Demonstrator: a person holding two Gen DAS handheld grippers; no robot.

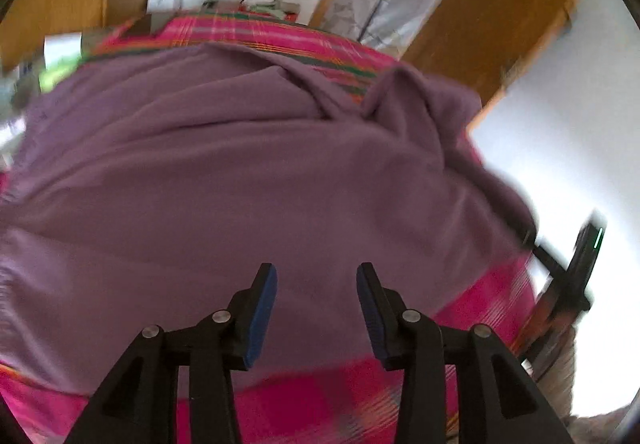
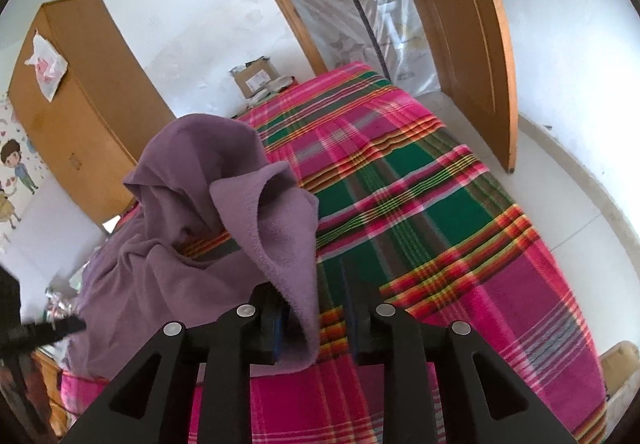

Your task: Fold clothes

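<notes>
Blue-padded fingers point(image 1: 264, 308) of the left gripper point(image 1: 316, 304) stand apart at the bottom centre of the left wrist view, nothing between them, above a purple fleece garment point(image 1: 248, 180) spread across the frame's middle. At the lower centre of the right wrist view, the right gripper point(image 2: 316, 318) has a hanging fold of the same garment point(image 2: 280, 228) between its fingers; whether they pinch it I cannot tell. Beneath lies a pink and green plaid bedspread point(image 2: 460, 212). A wooden door point(image 2: 460, 44) stands at upper right, a wooden wardrobe point(image 2: 76, 116) at upper left.
</notes>
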